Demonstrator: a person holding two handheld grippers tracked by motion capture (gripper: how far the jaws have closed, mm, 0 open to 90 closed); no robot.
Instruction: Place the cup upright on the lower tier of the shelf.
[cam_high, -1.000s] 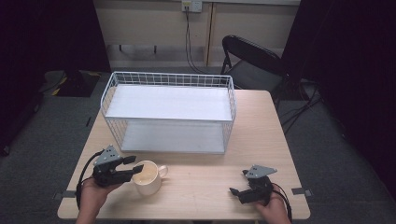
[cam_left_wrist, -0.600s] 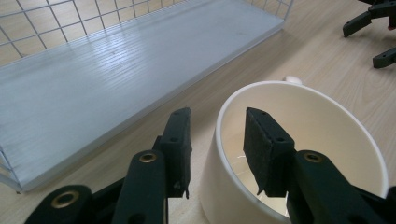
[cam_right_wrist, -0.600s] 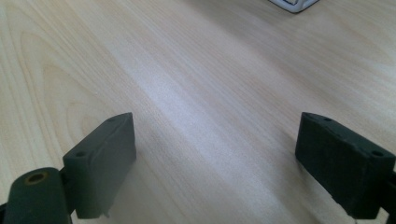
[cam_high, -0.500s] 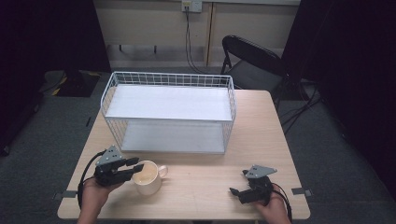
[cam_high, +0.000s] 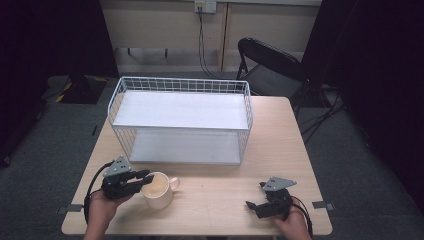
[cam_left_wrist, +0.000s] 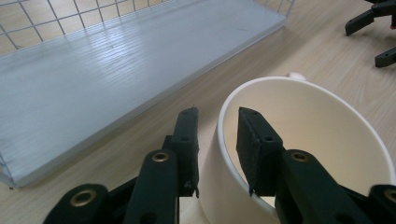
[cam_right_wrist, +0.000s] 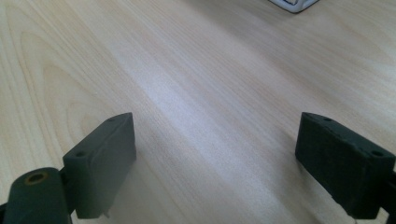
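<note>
A cream mug (cam_high: 159, 194) with its handle to the right stands on the wooden table (cam_high: 220, 182) near the front left. My left gripper (cam_high: 145, 178) straddles the mug's left rim. In the left gripper view one pad (cam_left_wrist: 187, 135) is outside the mug (cam_left_wrist: 322, 121) wall and the other pad (cam_left_wrist: 254, 149) is inside. The jaws have just been closing on the wall, and a thin gap still shows on each side. My right gripper (cam_high: 253, 207) rests low at the front right, open, with bare wood between its jaws (cam_right_wrist: 215, 140).
A white wire basket rack (cam_high: 180, 82) with two white shelves takes up the middle and back of the table. A black folding chair (cam_high: 270, 60) stands behind the far right corner. Bare tabletop lies between the mug and the right gripper.
The left gripper's jaws have narrowed around the mug's wall. Both hands and the mug have stayed where they were.
</note>
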